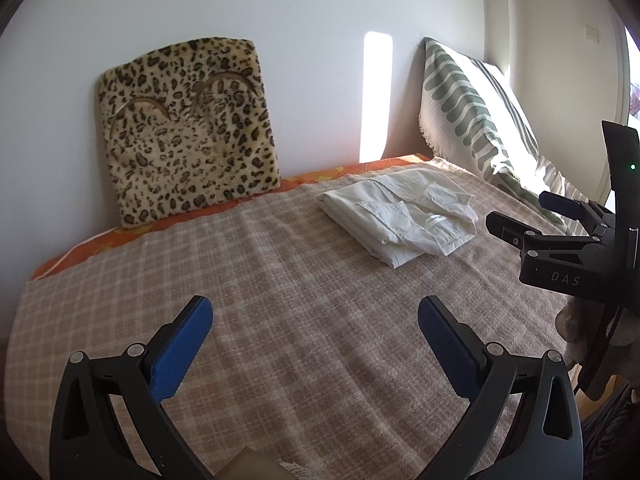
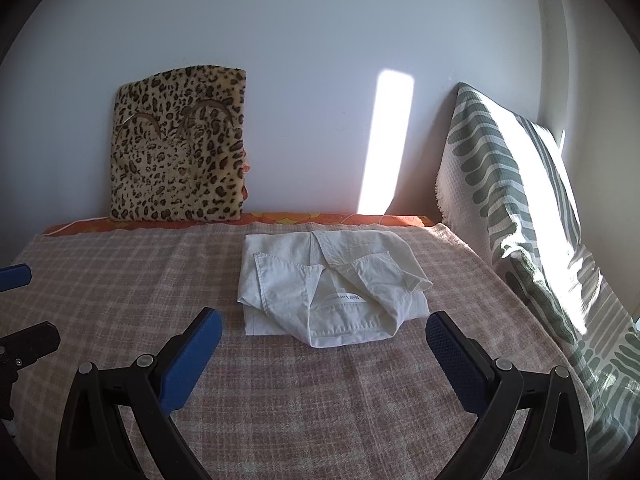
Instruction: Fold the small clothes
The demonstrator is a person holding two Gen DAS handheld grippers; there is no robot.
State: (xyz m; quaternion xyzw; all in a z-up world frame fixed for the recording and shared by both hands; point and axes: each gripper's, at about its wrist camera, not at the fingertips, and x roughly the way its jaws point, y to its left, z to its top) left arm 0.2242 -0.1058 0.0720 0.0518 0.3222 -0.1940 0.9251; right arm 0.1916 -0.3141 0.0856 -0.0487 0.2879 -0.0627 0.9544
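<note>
A small white shirt lies folded into a compact bundle on the checked beige blanket, collar and label facing me. It also shows in the left wrist view, far right of centre. My right gripper is open and empty, hovering just in front of the shirt, apart from it. My left gripper is open and empty over bare blanket, well to the left of the shirt. The right gripper also shows at the right edge of the left wrist view.
A leopard-print cushion leans on the white wall at the back left. A green-and-white patterned pillow stands along the right side. An orange sheet edge shows behind the blanket.
</note>
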